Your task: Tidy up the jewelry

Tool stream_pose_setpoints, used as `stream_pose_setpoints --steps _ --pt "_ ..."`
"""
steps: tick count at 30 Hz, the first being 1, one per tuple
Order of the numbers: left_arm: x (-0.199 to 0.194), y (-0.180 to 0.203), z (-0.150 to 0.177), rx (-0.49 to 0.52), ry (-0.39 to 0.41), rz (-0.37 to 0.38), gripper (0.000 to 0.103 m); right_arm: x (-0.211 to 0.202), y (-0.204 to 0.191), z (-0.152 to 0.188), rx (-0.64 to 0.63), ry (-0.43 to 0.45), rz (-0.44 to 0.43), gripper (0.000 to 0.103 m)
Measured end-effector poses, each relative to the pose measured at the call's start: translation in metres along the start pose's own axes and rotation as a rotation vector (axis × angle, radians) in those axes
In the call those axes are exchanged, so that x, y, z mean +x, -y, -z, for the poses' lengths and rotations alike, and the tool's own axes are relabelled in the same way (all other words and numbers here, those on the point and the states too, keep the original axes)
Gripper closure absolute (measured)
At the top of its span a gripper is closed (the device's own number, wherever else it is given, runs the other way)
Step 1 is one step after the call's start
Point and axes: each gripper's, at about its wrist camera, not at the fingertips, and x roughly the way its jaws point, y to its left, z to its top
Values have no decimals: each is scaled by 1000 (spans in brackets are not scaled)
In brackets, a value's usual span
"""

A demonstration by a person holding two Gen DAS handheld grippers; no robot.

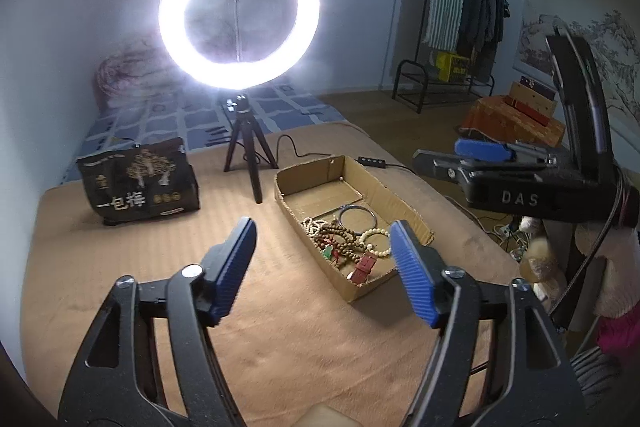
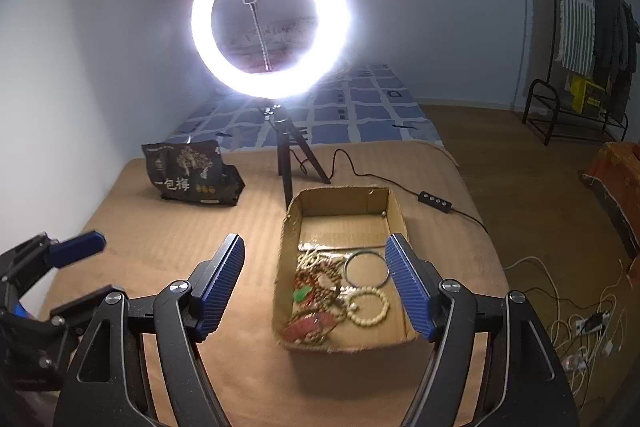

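Note:
An open cardboard box lies on the tan bed cover. In it are a metal bangle, a cream bead bracelet, brown bead strings, a green piece and a red strap. My left gripper is open and empty, above the cover left of the box. My right gripper is open and empty, above the box's near end; it also shows in the left wrist view.
A lit ring light on a small tripod stands behind the box, its cable and switch trailing right. A black snack bag sits at the back left. The bed edge drops to cables on the floor at right.

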Motion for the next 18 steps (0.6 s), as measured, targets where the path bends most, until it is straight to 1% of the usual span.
stream_pose_setpoints --steps 8,12,17,18 --pt "-29 1 17 14 34 -31 27 -23 -13 25 -11 16 20 30" --pt "-36 4 24 27 25 -38 23 -28 -13 37 -6 15 23 30" --pt "-40 6 30 31 -1 -46 22 -30 -7 45 20 20 25 29" --pt "-41 7 31 32 -4 -53 22 -31 -5 46 29 21 28 26"
